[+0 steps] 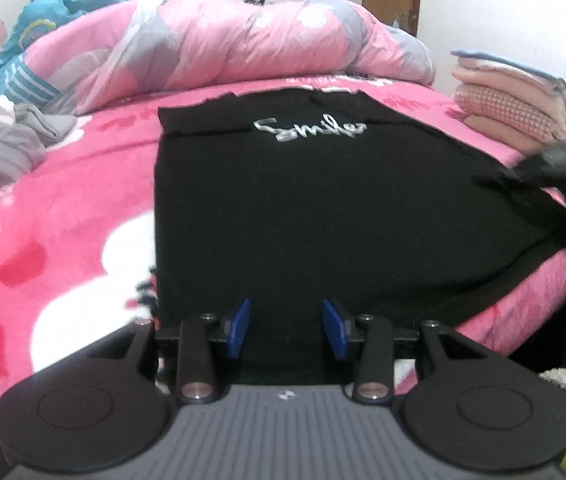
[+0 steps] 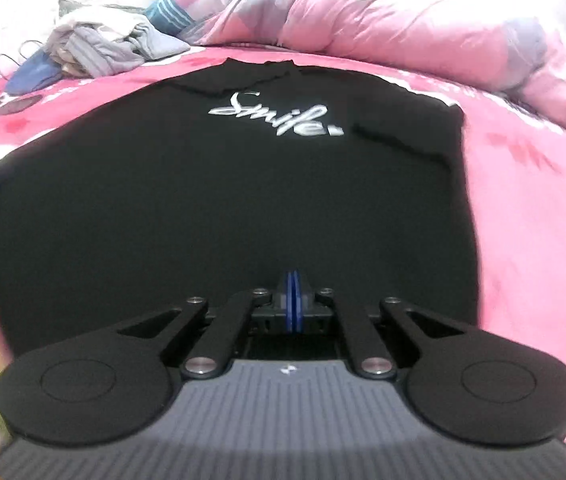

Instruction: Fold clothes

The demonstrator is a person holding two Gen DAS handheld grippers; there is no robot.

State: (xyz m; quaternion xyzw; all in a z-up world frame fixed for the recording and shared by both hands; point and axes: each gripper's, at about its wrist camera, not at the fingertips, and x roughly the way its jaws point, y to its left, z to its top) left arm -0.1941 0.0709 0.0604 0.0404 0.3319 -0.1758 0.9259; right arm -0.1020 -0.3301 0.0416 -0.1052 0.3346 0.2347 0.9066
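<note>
A black T-shirt [image 1: 303,208] with silver "Smile" lettering lies flat on a pink bed. Its left side is folded in to a straight edge. My left gripper [image 1: 287,328] is open above the shirt's near hem, with nothing between its blue pads [image 1: 241,326]. In the right wrist view the same shirt [image 2: 223,200] fills the middle. My right gripper [image 2: 293,300] has its blue pads pressed together over the shirt's near part; whether cloth is pinched between them does not show. A blurred dark shape at the shirt's right edge in the left wrist view [image 1: 555,164] looks like the right gripper.
A rolled pink and grey duvet [image 1: 243,40] lies across the back of the bed. A stack of folded pink clothes [image 1: 511,96] sits at the back right. A heap of unfolded grey and white clothes [image 1: 7,136] lies at the left, also in the right wrist view [image 2: 111,48].
</note>
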